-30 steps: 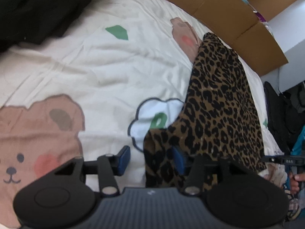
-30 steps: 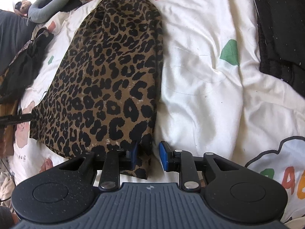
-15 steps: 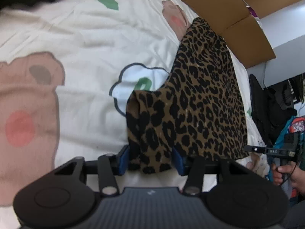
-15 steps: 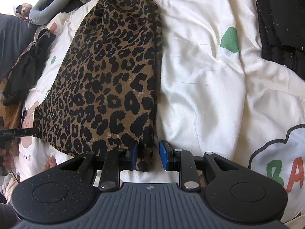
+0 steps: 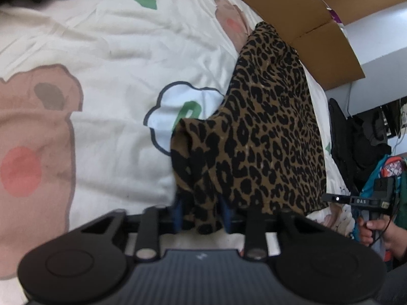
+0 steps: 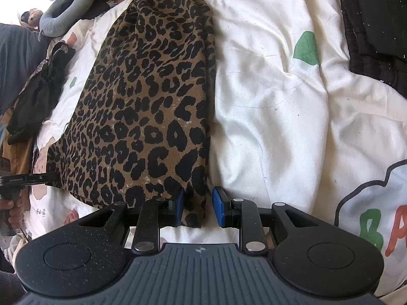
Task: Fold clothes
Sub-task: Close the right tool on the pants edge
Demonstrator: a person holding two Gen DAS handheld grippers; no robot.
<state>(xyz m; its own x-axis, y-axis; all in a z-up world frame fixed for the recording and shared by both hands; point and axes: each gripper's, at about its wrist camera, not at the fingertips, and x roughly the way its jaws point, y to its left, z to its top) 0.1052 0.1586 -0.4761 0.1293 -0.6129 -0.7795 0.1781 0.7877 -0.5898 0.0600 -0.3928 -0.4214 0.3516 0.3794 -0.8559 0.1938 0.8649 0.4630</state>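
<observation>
We are working over a cream bedsheet [image 6: 274, 106] printed with bears and green shapes, and it is filling most of both views. The leopard-print garment [image 6: 147, 96] is lying lengthwise across the sheet, narrow at the far end and wide at the near hem, where both of our tools are meeting it. A pile of black clothes [image 6: 376, 25] is sitting on the sheet well apart from the garment, off to the right in the right wrist view. Flattened cardboard [image 5: 300, 23] is lying along the far side of the bed.

Our left gripper [image 5: 202, 214] is closing its jaws on one near corner of the garment [image 5: 267, 132], and the cloth is bunching up in a raised fold between the blue pads. Our right gripper [image 6: 198, 207] is standing at the other near corner with its jaws partly apart. A strip of the hem is lying between them against the left pad, with a gap showing before the other pad, so it is not pinching the cloth. In the left wrist view our right hand [image 5: 376, 231] is showing at the edge, wrapped around its handle.
</observation>
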